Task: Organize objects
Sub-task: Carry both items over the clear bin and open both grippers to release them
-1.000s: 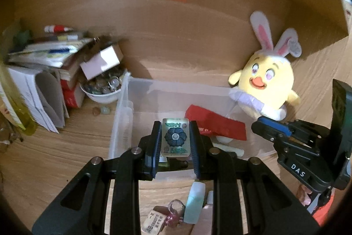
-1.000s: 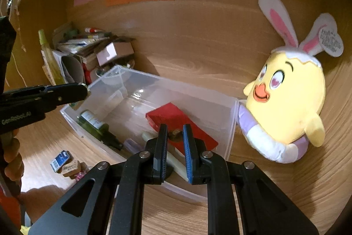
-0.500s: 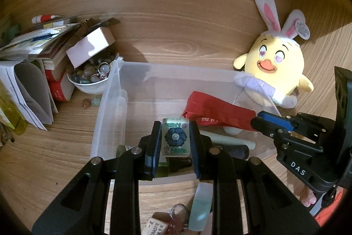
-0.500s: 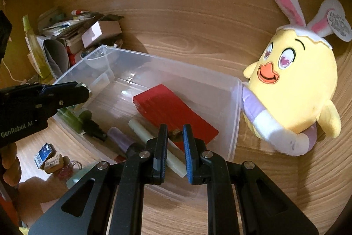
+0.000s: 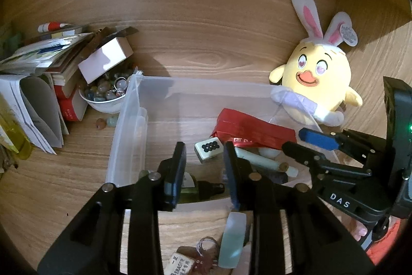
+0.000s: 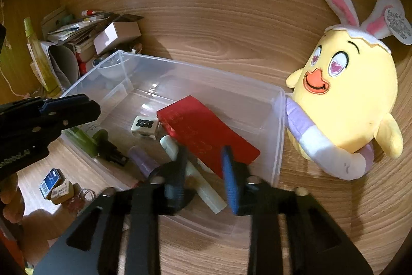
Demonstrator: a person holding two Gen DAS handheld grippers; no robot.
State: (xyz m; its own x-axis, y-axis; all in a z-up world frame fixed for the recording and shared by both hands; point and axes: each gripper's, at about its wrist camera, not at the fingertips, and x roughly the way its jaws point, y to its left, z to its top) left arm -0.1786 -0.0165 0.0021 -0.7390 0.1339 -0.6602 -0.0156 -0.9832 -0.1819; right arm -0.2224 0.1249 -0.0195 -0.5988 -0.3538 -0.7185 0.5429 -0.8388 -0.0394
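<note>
A clear plastic bin [image 5: 128,120] [image 6: 278,125] stands on the wooden desk. In it lie a white mahjong tile [image 5: 208,149] [image 6: 144,125] with black dots, a red packet [image 5: 255,130] [image 6: 206,135], a pale stick [image 6: 203,184], a purple tube [image 6: 144,161] and a green bottle [image 6: 85,138]. My left gripper [image 5: 204,159] is open and empty above the bin's near side, the tile just beyond it. My right gripper [image 6: 203,159] is open and empty over the bin's near right part; a small brown thing [image 6: 191,182] lies by the stick below it.
A yellow chick plush [image 5: 319,84] [image 6: 345,99] leans on the bin's right end. A white bowl of stones [image 5: 105,97], a white box and stacked books and papers [image 5: 38,63] stand at the left. Small tags, a blue box [image 6: 51,182] and a pale eraser [image 5: 233,239] lie in front of the bin.
My left gripper opened and the mahjong tile dropped into the bin beside the red packet. My right gripper opened too; it had been nearly shut.
</note>
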